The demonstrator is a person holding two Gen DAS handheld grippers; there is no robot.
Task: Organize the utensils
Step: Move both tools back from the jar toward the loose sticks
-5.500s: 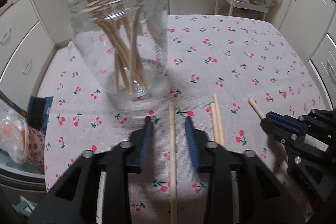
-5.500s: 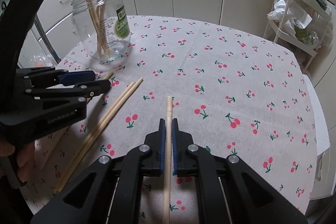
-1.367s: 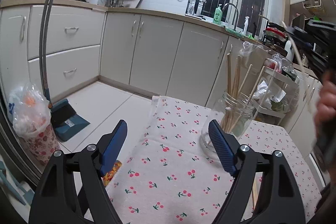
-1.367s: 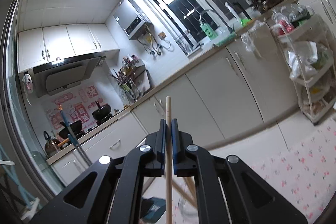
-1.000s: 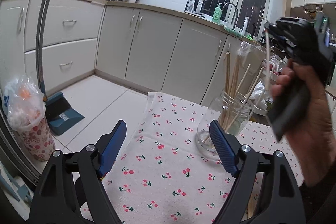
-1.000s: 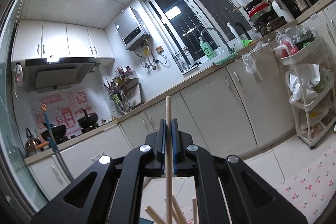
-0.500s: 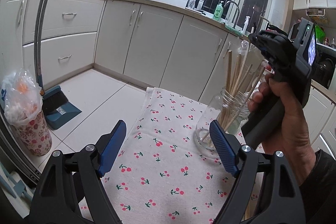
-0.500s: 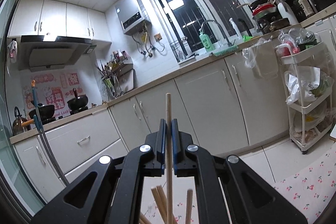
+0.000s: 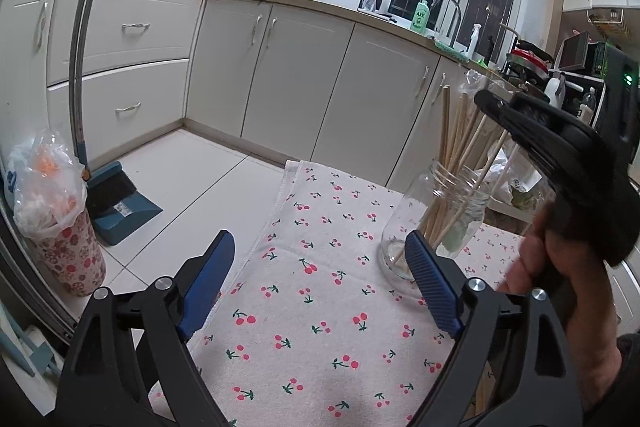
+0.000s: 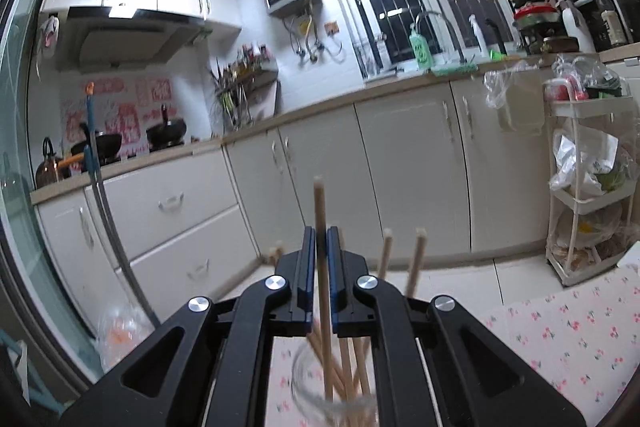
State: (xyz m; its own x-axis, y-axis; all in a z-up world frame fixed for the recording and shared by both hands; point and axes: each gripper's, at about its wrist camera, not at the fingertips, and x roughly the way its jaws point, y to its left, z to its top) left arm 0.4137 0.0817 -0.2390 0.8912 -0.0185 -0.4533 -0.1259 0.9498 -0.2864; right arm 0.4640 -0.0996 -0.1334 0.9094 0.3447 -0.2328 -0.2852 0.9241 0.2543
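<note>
Above the glass jar point(image 10: 334, 393), a pale wooden chopstick point(image 10: 321, 251) is standing nearly upright, lower end in the jar's mouth, between the right gripper's point(image 10: 321, 247) just-loosening jaws, while only the left view is showing the left gripper point(image 9: 320, 279) gaping empty over the cherry tablecloth point(image 9: 304, 339).

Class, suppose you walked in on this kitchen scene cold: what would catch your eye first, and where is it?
First, the glass jar bristling with wooden chopsticks, on the cherry-print tablecloth at the right of the left wrist view. Just above it, the right gripper has one chopstick upright between its fingers, jaws just opening, its lower end inside the jar. The left gripper waits wide open and empty.
</note>
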